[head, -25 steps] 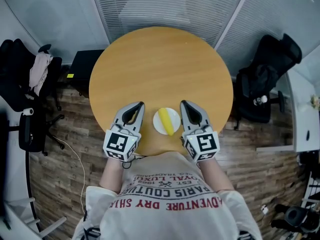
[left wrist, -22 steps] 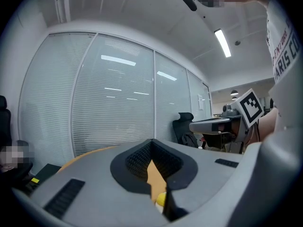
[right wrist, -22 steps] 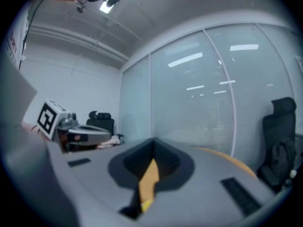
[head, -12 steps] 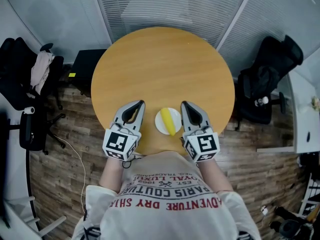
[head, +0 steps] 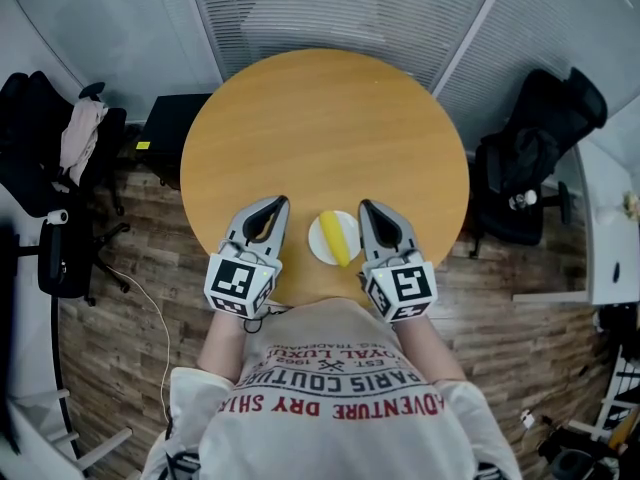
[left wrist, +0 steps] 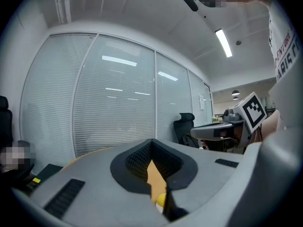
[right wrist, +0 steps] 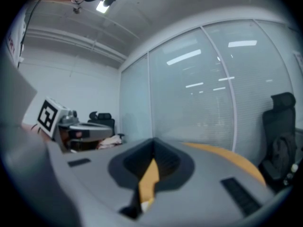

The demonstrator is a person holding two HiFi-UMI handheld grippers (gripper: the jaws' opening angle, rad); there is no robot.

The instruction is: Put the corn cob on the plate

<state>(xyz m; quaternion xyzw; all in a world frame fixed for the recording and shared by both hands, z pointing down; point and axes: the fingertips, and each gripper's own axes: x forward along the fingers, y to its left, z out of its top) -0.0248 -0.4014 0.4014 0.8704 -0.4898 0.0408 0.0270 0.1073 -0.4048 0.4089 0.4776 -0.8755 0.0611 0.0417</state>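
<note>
A yellow corn cob [head: 336, 240] lies on a small white plate [head: 319, 246] near the front edge of the round wooden table [head: 320, 128]. My left gripper [head: 277, 205] rests just left of the plate and my right gripper [head: 366, 208] just right of it, both pointing away from me. Both are shut with nothing held. In the left gripper view, a bit of the yellow cob [left wrist: 161, 200] shows through the hollow between the closed jaws. In the right gripper view, the jaws [right wrist: 153, 142] meet at the tips, with table wood and a sliver of the white plate [right wrist: 146, 204] below.
Black office chairs stand on the floor at the left [head: 45, 178] and the right [head: 530, 163] of the table. A black box [head: 170, 128] sits by the table's far left. Glass walls with blinds run behind. A cable [head: 150, 318] trails on the wooden floor.
</note>
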